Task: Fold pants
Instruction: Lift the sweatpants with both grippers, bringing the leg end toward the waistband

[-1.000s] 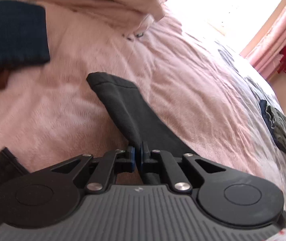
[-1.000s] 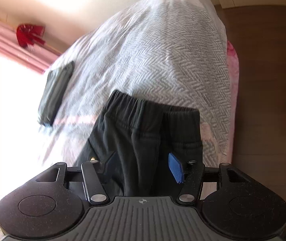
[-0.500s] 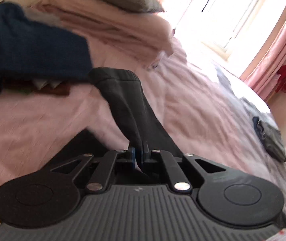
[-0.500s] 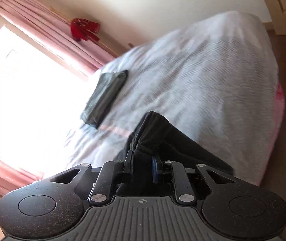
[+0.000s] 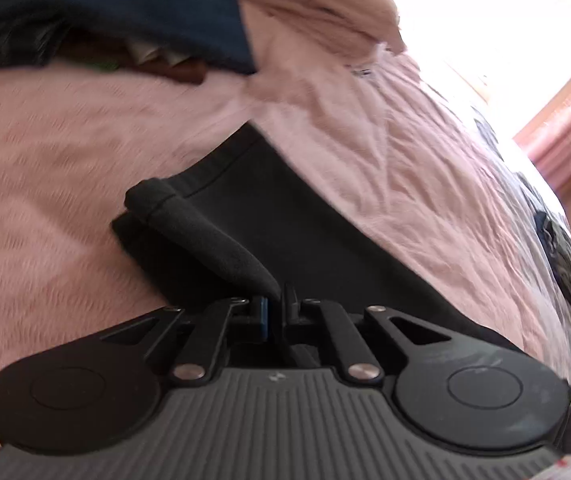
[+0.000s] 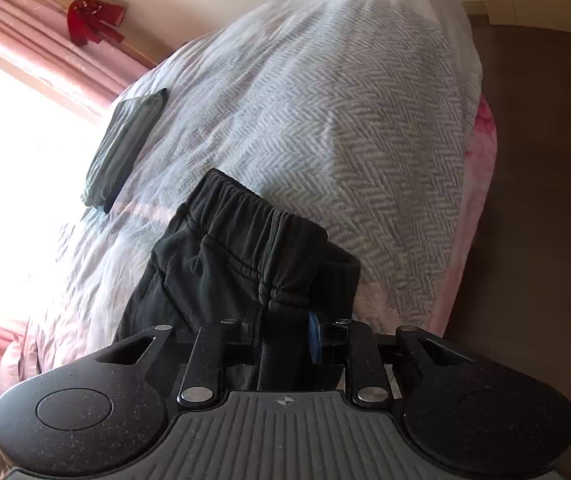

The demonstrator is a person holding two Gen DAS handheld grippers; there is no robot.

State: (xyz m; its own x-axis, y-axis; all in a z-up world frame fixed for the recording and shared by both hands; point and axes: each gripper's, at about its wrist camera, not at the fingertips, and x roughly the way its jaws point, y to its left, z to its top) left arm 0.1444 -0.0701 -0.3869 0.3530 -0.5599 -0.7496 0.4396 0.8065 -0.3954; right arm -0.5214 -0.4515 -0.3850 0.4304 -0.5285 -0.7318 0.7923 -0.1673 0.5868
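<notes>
Left tool (image 5: 275, 312) clamped tight on a dark pant leg (image 5: 209, 240), carried over the other leg lying flat on the pink bed cover (image 5: 45, 168). Right tool (image 6: 283, 328) with jaws easing apart, bunched elastic waistband (image 6: 261, 220) between them, blue pad at 3 o'clock close against the cloth. Pants (image 6: 189, 272) stretched along the bed, hem toward 11 o'clock in the left view. Judged early: lengthwise fold leg-on-leg under way, hems not yet aligned, crosswise folds left. No brand, label or legible writing.
</notes>
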